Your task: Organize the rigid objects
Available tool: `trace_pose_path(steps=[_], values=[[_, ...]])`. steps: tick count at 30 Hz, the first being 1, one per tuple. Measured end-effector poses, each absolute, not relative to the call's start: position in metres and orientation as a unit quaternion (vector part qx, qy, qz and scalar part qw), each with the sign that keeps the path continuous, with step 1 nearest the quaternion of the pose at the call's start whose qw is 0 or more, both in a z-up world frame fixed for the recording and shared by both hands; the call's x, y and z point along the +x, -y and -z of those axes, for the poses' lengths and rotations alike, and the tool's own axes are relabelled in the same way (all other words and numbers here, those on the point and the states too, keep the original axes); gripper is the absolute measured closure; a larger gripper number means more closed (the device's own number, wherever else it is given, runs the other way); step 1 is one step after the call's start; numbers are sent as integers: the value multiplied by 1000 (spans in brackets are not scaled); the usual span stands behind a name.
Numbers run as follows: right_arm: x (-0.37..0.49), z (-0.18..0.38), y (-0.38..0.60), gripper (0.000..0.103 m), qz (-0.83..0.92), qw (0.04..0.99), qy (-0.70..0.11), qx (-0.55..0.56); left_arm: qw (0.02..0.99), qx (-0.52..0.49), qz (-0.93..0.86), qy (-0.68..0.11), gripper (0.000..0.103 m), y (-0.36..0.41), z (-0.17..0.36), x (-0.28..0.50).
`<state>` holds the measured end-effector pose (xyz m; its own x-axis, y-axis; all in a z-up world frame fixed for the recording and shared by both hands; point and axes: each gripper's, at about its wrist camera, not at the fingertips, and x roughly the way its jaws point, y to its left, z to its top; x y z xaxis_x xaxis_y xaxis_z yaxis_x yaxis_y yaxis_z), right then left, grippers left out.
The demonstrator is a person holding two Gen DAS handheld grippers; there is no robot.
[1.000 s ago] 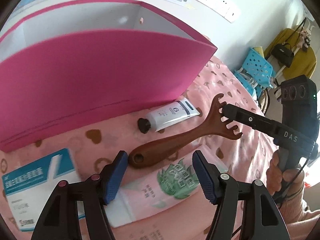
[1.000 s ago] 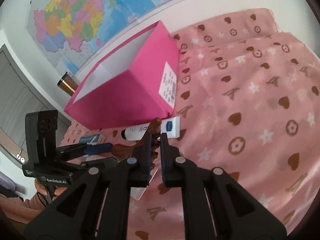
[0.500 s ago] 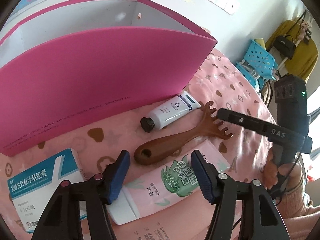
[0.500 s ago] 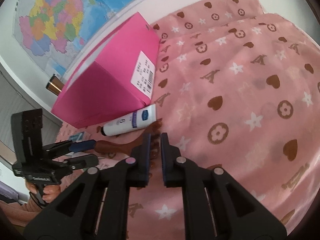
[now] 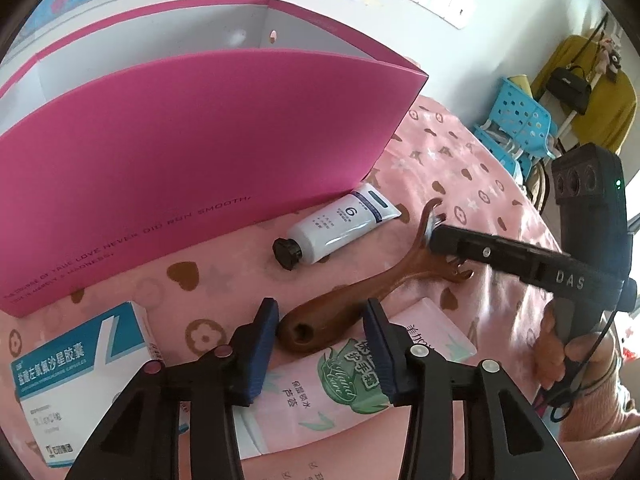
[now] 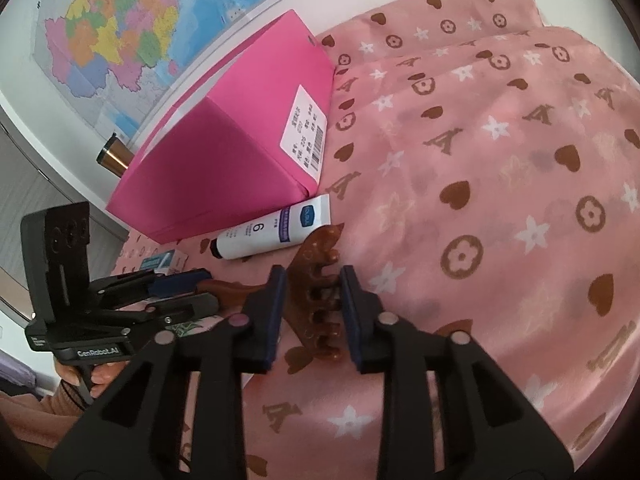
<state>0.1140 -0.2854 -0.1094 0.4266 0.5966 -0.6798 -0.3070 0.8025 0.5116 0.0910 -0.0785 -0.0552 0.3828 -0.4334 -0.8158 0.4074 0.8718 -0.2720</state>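
Wooden massage comb (image 5: 352, 300), lying flat on the pink patterned bed cover (image 6: 500, 200), a pair of tongs at each end.

Nearest, left tongs (image 5: 320, 344): jaws partly apart and just been closing, straddling the comb's rounded handle end, pads not yet seen pressing. Right tongs (image 6: 312, 312): narrow gap, jaws just been opening, the toothed head between them, contact unclear. Item judged stiff, light, smooth and likely slippery; the teeth look the weak part, so best held across the thick handle. At 12 o'clock from it, white cream tube (image 5: 340, 228); beyond, open pink box (image 5: 180, 152), the likely destination.
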Motion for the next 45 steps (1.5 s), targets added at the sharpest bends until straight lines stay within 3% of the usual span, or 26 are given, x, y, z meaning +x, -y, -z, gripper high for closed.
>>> trace_pose_path(steps=[2,6,10,14,18,24,31,36,40,45], values=[[112,104,288,87,-278,832,-451,163,834,-5,256,-489,54,80,55,88],[107,87,291,91,-299,837,-425,170,840,22,251,-480,52,87,55,85],[105,72,286,92,-322,837,-407,171,849,52,235,-471,58,93,56,84],[106,66,271,82,-378,814,-412,155,849,53,242,-467,67,91,56,85],[109,77,248,81,-386,811,-422,124,853,67,245,-456,81,95,55,82],[132,99,244,81,-369,797,-451,158,854,62,236,-459,82,88,56,85],[133,127,259,67,-343,773,-493,206,854,49,240,-460,85,82,55,87],[140,130,270,66,-320,769,-485,267,852,49,241,-462,85,80,54,84],[126,114,259,66,-318,786,-492,197,848,43,246,-467,85,79,53,84],[119,78,287,65,-256,859,-421,142,842,34,254,-475,84,83,52,89]])
